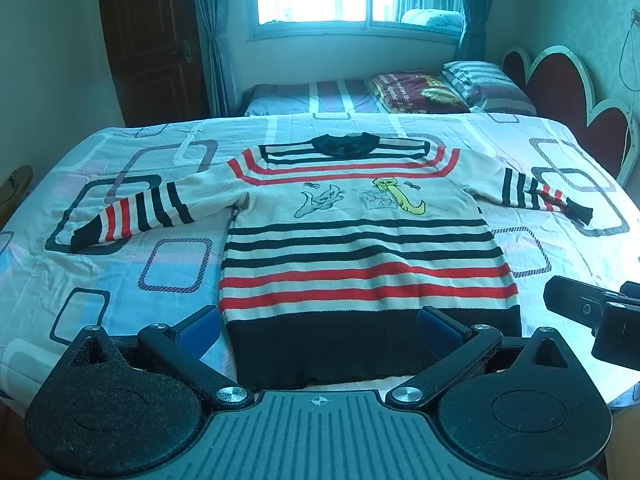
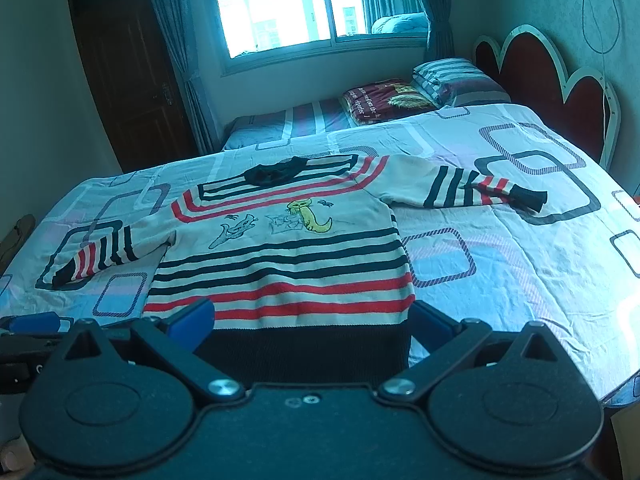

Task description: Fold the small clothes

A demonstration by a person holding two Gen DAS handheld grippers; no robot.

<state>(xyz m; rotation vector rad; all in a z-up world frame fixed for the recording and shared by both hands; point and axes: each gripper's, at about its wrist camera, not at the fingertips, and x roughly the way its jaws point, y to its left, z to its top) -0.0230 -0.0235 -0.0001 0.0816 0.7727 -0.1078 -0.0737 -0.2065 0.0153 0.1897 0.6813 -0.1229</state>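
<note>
A small cream sweater (image 1: 356,248) with black and red stripes and cartoon cats lies flat on the bed, both sleeves spread out, black hem nearest me. It shows again in the right wrist view as the sweater (image 2: 288,264). My left gripper (image 1: 320,326) is open, hovering over the hem with its blue pads to either side of it. My right gripper (image 2: 312,320) is open too, above the hem's right half. The right gripper's black body (image 1: 596,316) shows at the right edge of the left wrist view. Part of the left gripper (image 2: 36,324) shows at the left of the right wrist view.
The bed sheet (image 1: 120,264) is pale with rounded-rectangle prints. Folded bedding and pillows (image 1: 440,88) lie on a second bed by the window. A red scalloped headboard (image 1: 568,92) stands at the right, a dark wooden door (image 1: 152,40) at the back left.
</note>
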